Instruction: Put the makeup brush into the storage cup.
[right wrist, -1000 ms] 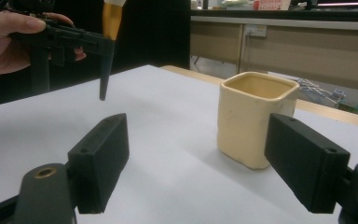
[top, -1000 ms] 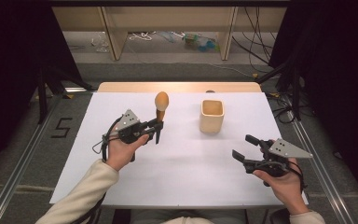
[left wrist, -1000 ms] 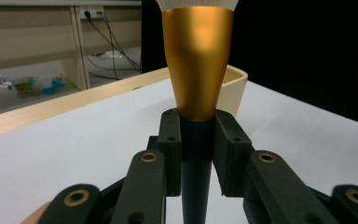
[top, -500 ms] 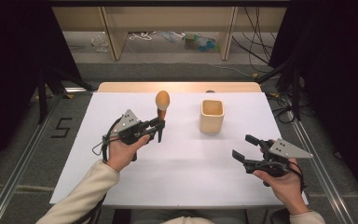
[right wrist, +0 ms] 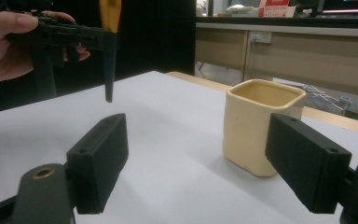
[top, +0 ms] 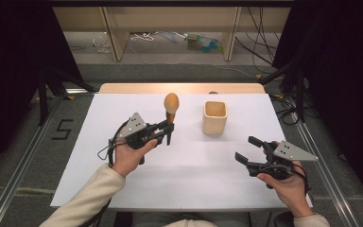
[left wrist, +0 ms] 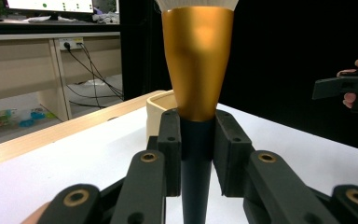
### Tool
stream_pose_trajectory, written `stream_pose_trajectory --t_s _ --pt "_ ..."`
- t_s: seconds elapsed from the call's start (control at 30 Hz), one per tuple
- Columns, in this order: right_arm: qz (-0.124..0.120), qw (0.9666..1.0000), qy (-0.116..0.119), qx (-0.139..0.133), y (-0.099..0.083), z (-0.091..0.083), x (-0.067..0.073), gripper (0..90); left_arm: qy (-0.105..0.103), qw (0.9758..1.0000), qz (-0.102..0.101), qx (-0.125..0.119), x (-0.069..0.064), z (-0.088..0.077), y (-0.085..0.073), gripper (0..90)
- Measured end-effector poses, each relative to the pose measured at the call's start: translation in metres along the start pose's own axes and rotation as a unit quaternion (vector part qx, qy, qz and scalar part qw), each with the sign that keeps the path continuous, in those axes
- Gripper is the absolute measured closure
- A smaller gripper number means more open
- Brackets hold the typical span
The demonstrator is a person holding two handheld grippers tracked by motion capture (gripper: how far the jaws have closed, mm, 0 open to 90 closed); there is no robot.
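Dark-curtained room, cables on the floor beyond; my white worktop carries a cream square cup. Left tongs clamped on the dark handle of an upright makeup brush, raised left of the cup. It looks light, stiff, slick, so I'd grip below the gold ferrule; right tongs gape empty.

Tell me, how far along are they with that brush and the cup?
Done: the left gripper has the brush lifted upright off the table. In hand: it hangs to the left of the cream cup. Left, I guess: putting it in the empty-looking cup. The right gripper waits open.
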State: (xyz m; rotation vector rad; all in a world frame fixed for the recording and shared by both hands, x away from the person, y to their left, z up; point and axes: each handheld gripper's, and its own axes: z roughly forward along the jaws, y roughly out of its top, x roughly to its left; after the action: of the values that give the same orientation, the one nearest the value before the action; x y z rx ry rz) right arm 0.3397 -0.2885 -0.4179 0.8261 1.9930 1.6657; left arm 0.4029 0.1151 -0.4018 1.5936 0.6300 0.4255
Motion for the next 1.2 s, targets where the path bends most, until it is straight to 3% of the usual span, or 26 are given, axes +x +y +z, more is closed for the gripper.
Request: stream_pose_trajectory --t_s 0.33,0.57,0.63,0.67,0.7,0.9,0.93,1.1,1.2 --pt "-0.003 1.0 0.002 0.001 0.001 -0.001 0.001 21.1 -0.007 0.9999 0.007 -0.007 -0.008 0.005 0.002 74.4" --pt "-0.005 0.9999 0.006 -0.015 0.001 0.003 0.004 19.4 -0.014 0.9998 0.01 -0.009 -0.017 0.011 0.002 74.4" --pt "-0.008 0.9998 0.005 -0.019 0.001 0.004 0.004 18.9 -0.014 0.9998 0.012 -0.009 -0.019 0.013 0.002 74.4" --pt "-0.022 0.9995 0.002 -0.023 0.001 0.004 0.003 18.8 -0.014 0.9998 0.012 -0.009 -0.02 0.014 0.001 74.4" --pt "-0.019 0.9998 0.001 -0.006 0.002 0.002 0.004 18.5 -0.014 0.9998 0.012 -0.01 -0.02 0.015 0.001 74.4" --pt "-0.012 0.9998 0.006 -0.015 0.002 0.005 0.006 18.0 -0.022 0.9996 0.01 -0.013 -0.024 0.018 0.001 74.4" --pt "-0.025 0.9994 0.003 -0.024 0.002 0.006 0.005 17.9 -0.024 0.9996 0.009 -0.013 -0.025 0.019 0.001 74.4" --pt "-0.011 0.9999 0.007 0.002 0.004 0.004 0.007 17.9 -0.029 0.9994 0.012 -0.015 -0.028 0.021 0.0 74.4" --pt "-0.007 0.9999 0.008 -0.001 0.004 0.004 0.007 17.9 -0.03 0.9994 0.012 -0.014 -0.03 0.022 0.001 74.4"
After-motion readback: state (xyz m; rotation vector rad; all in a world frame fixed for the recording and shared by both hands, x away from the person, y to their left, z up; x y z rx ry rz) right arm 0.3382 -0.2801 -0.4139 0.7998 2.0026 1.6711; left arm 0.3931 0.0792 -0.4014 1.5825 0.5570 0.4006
